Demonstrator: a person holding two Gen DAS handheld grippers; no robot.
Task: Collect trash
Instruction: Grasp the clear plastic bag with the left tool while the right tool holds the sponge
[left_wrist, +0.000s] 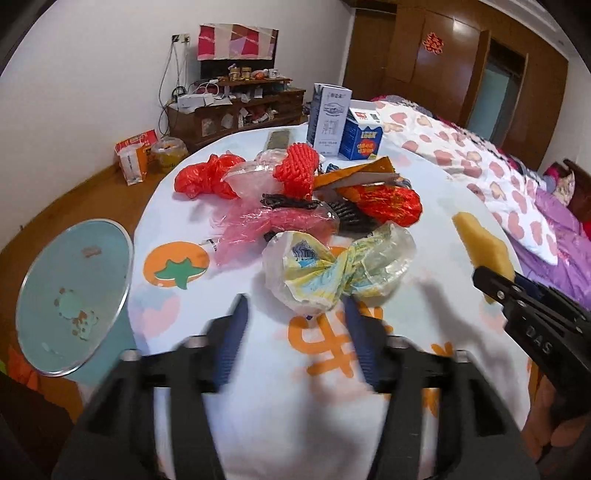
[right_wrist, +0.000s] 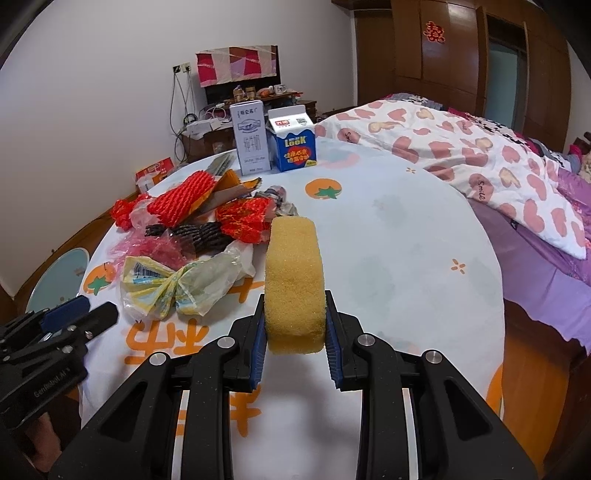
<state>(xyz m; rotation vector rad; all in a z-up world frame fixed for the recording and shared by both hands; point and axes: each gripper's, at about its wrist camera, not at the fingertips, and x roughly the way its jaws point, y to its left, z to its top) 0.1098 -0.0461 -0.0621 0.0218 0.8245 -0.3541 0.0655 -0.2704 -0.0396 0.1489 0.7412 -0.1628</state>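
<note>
A pile of trash lies on the round table: a knotted clear plastic bag with yellow-blue print (left_wrist: 332, 269) (right_wrist: 177, 288), pink film (left_wrist: 266, 225), red bags (left_wrist: 207, 177), red foam net (left_wrist: 299, 170) (right_wrist: 184, 201), black net (right_wrist: 207, 234), cardboard (left_wrist: 354, 175). My left gripper (left_wrist: 295, 317) is open, its fingers just short of the knotted bag; it shows at the left of the right wrist view (right_wrist: 85, 310). My right gripper (right_wrist: 295, 325) is shut on a yellow sponge (right_wrist: 293, 280) (left_wrist: 480, 243) held above the table, right of the pile.
Two cartons, grey (left_wrist: 328, 118) (right_wrist: 249, 138) and blue (left_wrist: 364, 134) (right_wrist: 291, 138), stand at the table's far side. A light-blue bin (left_wrist: 70, 295) stands on the floor left of the table. A bed with heart-print quilt (right_wrist: 480, 155) is at the right.
</note>
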